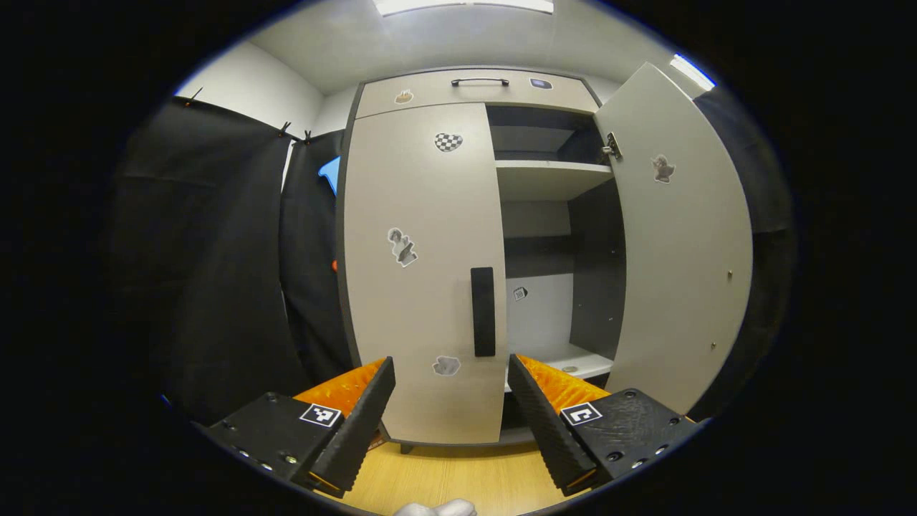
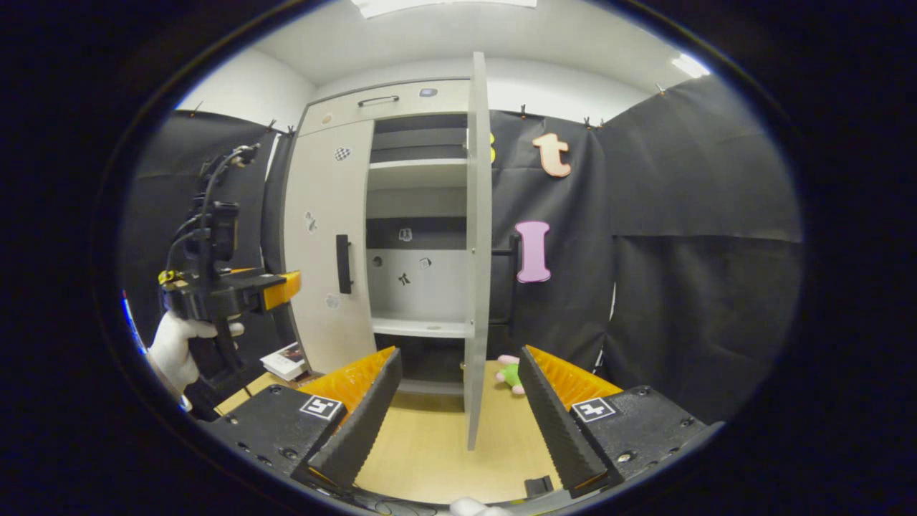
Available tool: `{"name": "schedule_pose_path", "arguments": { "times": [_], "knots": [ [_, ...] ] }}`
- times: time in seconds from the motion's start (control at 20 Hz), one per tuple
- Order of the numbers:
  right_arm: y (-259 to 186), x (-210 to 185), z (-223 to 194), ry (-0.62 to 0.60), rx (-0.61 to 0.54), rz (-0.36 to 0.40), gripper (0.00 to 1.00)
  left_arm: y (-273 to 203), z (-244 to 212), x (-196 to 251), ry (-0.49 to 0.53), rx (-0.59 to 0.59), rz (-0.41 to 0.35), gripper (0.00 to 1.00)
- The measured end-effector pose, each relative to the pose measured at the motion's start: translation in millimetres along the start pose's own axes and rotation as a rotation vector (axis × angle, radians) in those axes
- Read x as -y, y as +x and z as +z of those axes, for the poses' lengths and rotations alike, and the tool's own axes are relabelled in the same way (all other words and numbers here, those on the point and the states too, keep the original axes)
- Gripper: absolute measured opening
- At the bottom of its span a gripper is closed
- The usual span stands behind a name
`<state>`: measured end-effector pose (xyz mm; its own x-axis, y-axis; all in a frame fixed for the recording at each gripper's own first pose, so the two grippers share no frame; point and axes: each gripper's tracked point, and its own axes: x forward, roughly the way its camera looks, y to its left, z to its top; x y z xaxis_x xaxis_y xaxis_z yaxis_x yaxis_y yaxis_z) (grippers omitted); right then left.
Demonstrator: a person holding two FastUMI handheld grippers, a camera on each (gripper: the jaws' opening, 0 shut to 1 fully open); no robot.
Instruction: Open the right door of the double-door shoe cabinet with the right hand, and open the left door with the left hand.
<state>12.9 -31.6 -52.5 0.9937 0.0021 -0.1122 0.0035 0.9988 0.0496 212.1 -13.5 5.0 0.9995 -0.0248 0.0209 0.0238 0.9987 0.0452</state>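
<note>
Black cloth walls the booth, pale wood floor (image 2: pixel 430 444) below. Left hand-held gripper (image 1: pixel 451 401) hangs with fingers spread wide, nothing between them, aimed at the shoe cabinet (image 1: pixel 473 89) and short of the dark handle (image 1: pixel 483 312) on the left door (image 1: pixel 423 272), which is shut. Right hand-held gripper (image 2: pixel 458 401) is spread too, empty, facing the edge of the right door (image 2: pixel 478 244), swung wide open. Bare shelves (image 1: pixel 551 175) show inside. A small plush toy (image 2: pixel 510 373) lies on the floor beyond.

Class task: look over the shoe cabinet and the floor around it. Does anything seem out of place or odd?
One thing: a small plush toy lies on the wooden floor behind the open right door. The left door is shut, not askew.
</note>
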Motion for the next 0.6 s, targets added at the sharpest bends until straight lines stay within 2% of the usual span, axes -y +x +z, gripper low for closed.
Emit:
{"name": "schedule_pose_path", "arguments": {
  "times": [0.1, 0.2, 0.6],
  "knots": [
    [3.6, 12.6, 2.6, -0.001, 0.003, -0.029, 1.00, 27.0, -0.3, 10.8, 0.035, 0.006, -0.013, 0.95],
    [7.1, 24.3, 5.4, 0.001, 0.006, -0.057, 1.00, 51.2, -1.7, 24.9, 0.008, 0.000, -0.041, 0.96],
    [25.7, 47.3, 4.6, -0.019, -0.011, -0.115, 1.00, 134.3, -18.2, 21.0, -0.003, -0.031, -0.003, 0.97]
  ]
}}
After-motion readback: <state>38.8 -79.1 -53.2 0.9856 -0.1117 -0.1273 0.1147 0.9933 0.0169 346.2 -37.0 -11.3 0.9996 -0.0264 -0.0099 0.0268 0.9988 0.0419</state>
